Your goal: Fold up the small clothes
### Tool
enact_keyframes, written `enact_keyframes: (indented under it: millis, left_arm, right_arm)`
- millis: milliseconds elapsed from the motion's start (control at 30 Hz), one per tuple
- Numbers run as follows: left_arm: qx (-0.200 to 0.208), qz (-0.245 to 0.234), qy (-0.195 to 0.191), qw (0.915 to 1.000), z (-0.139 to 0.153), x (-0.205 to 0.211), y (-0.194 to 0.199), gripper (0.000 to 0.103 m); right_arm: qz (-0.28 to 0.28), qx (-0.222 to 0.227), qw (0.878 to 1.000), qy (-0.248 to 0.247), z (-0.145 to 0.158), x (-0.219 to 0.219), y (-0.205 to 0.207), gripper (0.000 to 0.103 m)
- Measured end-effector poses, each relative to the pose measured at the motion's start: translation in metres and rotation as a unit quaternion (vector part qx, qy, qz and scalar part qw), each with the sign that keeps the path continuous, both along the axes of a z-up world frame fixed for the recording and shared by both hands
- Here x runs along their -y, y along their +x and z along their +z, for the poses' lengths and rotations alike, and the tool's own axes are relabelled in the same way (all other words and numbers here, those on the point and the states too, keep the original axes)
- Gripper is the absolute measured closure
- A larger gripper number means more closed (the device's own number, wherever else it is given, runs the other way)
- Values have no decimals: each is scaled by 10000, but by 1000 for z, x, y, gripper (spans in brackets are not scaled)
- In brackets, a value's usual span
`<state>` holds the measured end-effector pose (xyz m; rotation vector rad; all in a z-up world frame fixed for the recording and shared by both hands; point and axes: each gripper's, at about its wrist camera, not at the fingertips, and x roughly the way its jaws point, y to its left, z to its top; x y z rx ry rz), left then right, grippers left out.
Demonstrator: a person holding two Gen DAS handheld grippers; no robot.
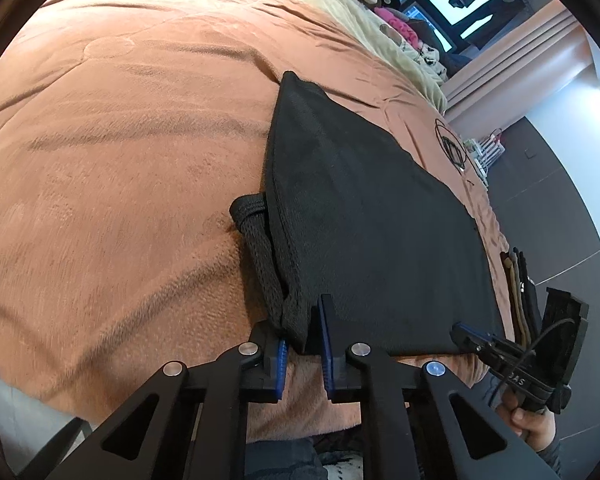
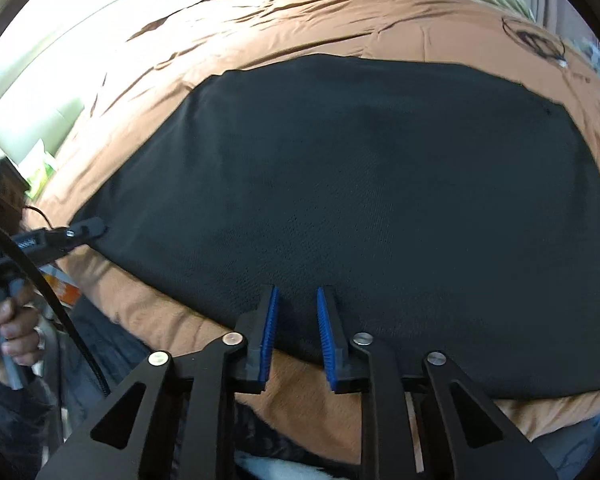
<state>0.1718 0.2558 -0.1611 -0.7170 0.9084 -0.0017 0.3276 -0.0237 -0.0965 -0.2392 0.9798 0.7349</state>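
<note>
In the left wrist view, an orange-brown blanket (image 1: 120,152) is filling the left and centre of the frame, covering a bed. A black garment (image 1: 371,240) is lying flat on it, right of centre, with a thick folded band along its left edge. At the lower centre, the left gripper (image 1: 303,332) is pinching the garment's near corner, its blue pads narrow on the cloth. At the lower right, the right gripper (image 1: 465,334) is touching the garment's near edge, a hand (image 1: 533,420) holding its handle; the lettering there is too small to read. A cream blanket (image 1: 363,28) and windows are sitting at the upper right.

In the right wrist view, the right gripper (image 2: 298,320) is standing narrow over the garment's near hem; whether it is gripping cloth I cannot tell.
</note>
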Motion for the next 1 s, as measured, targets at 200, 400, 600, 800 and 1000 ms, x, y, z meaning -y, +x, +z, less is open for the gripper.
enact_keyframes:
  millis: [200,400,600,800,1000]
  left_arm:
    - [-54,233,-83,9997,-1,1,-5,91]
    - [-149,480,-155,9986,-4,2,-7,91]
    - [-218,680,-196,9973,-6,0,-7,91]
    - [-308,952,-376,9943,-8,-2,-10,91]
    - [-364,1225,-516,9905,-8,-3,-13,91]
  right_arm:
    - [-152,-20,9999,-7,2,-16,30,90]
    - [-359,-41,9993,-60,1,-30,62,90]
    - [-548,-34,9984,-110,1,-48,102,90]
    - [-630,-80,9978,-175,-3,-68,135,90]
    - [-630,-44,9976,-266,-1,-86,169,90]
